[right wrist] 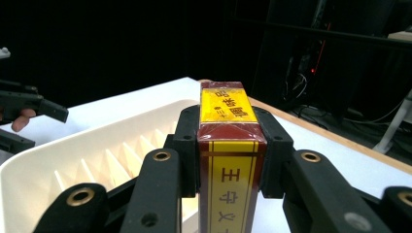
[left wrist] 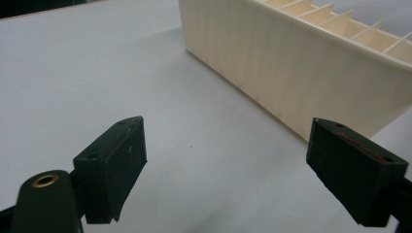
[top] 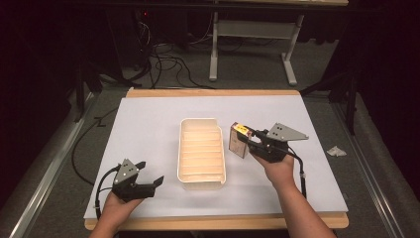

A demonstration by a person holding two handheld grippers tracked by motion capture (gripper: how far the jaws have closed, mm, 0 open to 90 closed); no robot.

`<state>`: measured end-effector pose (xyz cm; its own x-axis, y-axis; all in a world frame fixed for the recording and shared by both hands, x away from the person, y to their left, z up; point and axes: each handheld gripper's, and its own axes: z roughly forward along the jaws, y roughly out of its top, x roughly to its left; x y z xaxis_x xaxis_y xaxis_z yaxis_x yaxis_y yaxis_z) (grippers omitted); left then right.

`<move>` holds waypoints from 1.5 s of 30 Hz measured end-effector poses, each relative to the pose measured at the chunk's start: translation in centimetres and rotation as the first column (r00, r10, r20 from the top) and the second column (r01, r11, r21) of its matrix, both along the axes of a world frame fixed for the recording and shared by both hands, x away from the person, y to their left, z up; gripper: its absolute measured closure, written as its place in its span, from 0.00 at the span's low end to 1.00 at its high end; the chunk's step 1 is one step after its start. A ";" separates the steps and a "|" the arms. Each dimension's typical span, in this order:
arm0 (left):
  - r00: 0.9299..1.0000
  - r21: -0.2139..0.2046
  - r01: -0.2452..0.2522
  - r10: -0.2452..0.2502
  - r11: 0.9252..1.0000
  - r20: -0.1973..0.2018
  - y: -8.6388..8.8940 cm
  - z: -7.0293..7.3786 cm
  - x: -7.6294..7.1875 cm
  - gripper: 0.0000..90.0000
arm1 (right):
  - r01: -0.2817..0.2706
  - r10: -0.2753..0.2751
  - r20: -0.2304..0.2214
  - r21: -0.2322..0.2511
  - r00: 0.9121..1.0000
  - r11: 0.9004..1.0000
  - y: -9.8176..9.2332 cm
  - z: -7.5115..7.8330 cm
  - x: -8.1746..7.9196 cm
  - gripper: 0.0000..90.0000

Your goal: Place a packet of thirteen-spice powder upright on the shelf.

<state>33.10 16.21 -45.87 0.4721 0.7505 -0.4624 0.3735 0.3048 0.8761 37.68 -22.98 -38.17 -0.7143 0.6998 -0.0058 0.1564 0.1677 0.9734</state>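
Right now right gripper (top: 247,140) clamps red-and-yellow box (top: 239,140) between its pads — box upright, held just beside right wall of cream tray (top: 201,184), whether touching it unclear. Tray stands mid-table on pale sheet (top: 148,119), ribbed with dividers inside. Left gripper (top: 148,173) rests low near table's front-left corner, jaws spread wide with nothing between — aimed toward tray's near wall, well apart from box.
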 end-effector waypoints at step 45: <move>1.000 0.010 0.007 -0.007 1.000 -0.003 -0.1 -0.1 -0.1 0.17 | -0.334 0.333 0.019 0.074 0.943 0.940 5.2 0.5 -1.3 0.76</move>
